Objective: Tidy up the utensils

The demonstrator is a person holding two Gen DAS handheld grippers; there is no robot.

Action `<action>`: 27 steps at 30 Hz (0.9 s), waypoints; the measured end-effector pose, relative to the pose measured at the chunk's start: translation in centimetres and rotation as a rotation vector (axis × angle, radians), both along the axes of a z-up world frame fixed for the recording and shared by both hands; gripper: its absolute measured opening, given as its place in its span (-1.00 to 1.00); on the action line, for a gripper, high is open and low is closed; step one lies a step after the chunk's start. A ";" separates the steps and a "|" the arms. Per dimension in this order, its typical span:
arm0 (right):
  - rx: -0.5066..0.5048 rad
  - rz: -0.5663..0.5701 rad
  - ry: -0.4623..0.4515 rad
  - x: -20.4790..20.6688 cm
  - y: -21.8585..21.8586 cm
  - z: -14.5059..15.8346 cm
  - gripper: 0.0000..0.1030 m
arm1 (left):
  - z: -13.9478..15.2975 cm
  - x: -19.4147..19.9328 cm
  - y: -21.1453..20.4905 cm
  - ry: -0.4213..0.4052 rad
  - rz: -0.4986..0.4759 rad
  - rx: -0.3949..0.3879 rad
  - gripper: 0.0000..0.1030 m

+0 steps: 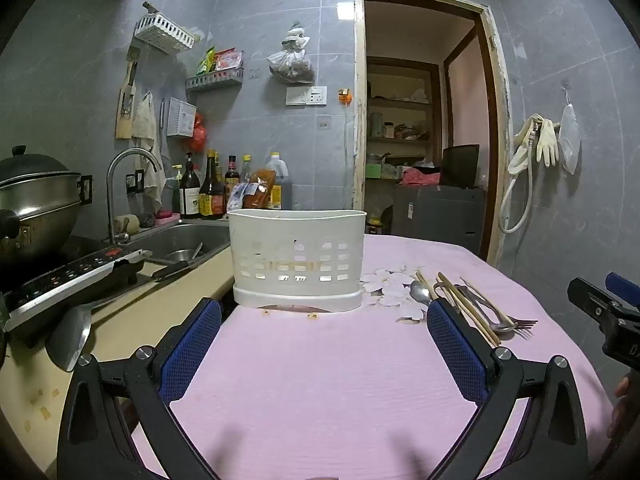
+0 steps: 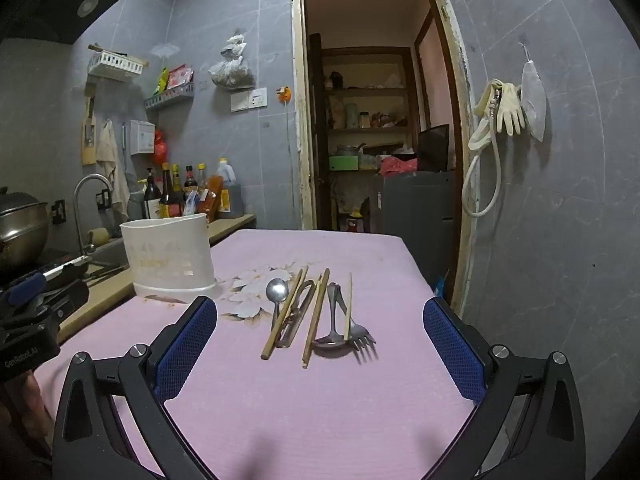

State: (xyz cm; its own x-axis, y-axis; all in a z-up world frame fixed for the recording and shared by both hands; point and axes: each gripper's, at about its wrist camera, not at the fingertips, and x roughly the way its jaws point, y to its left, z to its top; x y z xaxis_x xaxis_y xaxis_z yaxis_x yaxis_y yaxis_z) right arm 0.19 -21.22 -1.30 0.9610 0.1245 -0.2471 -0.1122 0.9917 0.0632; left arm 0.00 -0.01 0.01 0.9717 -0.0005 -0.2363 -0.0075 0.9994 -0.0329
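left gripper (image 1: 324, 320) spread as wide as it goes, blue pads (image 1: 192, 352) well apart, nothing between them but bare pink cloth (image 1: 300, 380). aimed slightly downward over the table. white slotted utensil holder (image 1: 298, 260) dead ahead at twelve o'clock, upright on the cloth near the table's far left edge, apart from the fingertips. inside it, through the slots, something pale and wooden, too dim to name.

right gripper (image 2: 320, 320) likewise fully spread, gripping nothing, tilted a little down. loose pile of utensils at twelve o'clock just beyond the pads: round-bowled spoon (image 2: 277, 292) at eleven, several wooden chopsticks (image 2: 316, 316) lying lengthwise across the metal pieces, a second spoon (image 2: 330, 342) with bowl toward the camera, fork (image 2: 362, 336) at one o'clock with tines toward the camera. one chopstick resting over the fork and the second spoon. a further flat metal piece under the chopsticks, kind unclear.

holder at ten o'clock from the pile in the right wrist view, near but not touching. floral print (image 2: 256, 284) on the cloth between holder and pile. sink (image 1: 188, 240) and bottles (image 1: 208, 192) at ten o'clock beyond the table in the left wrist view.
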 end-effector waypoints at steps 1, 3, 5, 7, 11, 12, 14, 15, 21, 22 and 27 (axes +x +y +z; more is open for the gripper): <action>0.001 0.000 -0.001 0.0 0.0 0.0 1.00 | 0.0 0.0 0.0 0.002 0.000 -0.005 0.96; -0.001 0.000 0.000 0.0 0.1 0.1 1.00 | 0.0 0.0 0.0 0.000 0.001 -0.004 0.96; -0.001 0.000 0.001 0.1 0.1 0.1 1.00 | 0.0 0.0 0.0 0.001 0.004 -0.004 0.96; -0.002 0.002 -0.002 0.0 0.1 0.1 1.00 | 0.0 0.0 0.1 0.001 0.005 -0.005 0.96; -0.002 -0.001 -0.001 0.0 0.1 0.2 1.00 | 0.0 0.0 0.1 -0.001 0.005 -0.005 0.96; 0.001 -0.003 -0.001 0.0 -0.1 0.1 1.00 | 0.0 0.0 0.1 0.001 0.004 -0.005 0.96; 0.001 -0.002 -0.001 -0.1 0.1 0.2 1.00 | 0.1 0.0 0.1 0.001 0.004 -0.004 0.96; 0.003 -0.004 0.000 0.0 0.1 0.2 1.00 | 0.1 0.0 0.2 0.000 0.004 -0.004 0.96; 0.002 -0.002 -0.002 0.1 0.0 0.4 1.00 | 0.2 0.1 0.1 0.000 0.006 -0.001 0.96; 0.001 -0.003 -0.003 0.0 0.0 0.5 1.00 | 0.2 0.0 0.1 0.000 0.006 0.000 0.96; 0.002 -0.006 -0.002 -0.1 -0.1 0.3 1.00 | 0.2 0.0 0.2 -0.001 0.004 -0.001 0.96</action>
State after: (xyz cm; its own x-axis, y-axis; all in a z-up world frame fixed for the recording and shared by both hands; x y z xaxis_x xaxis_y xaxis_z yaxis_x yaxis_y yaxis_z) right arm 0.11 -21.34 -1.01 0.9622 0.1190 -0.2451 -0.1062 0.9922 0.0647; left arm 0.00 0.21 0.19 0.9720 0.0026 -0.2349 -0.0110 0.9994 -0.0343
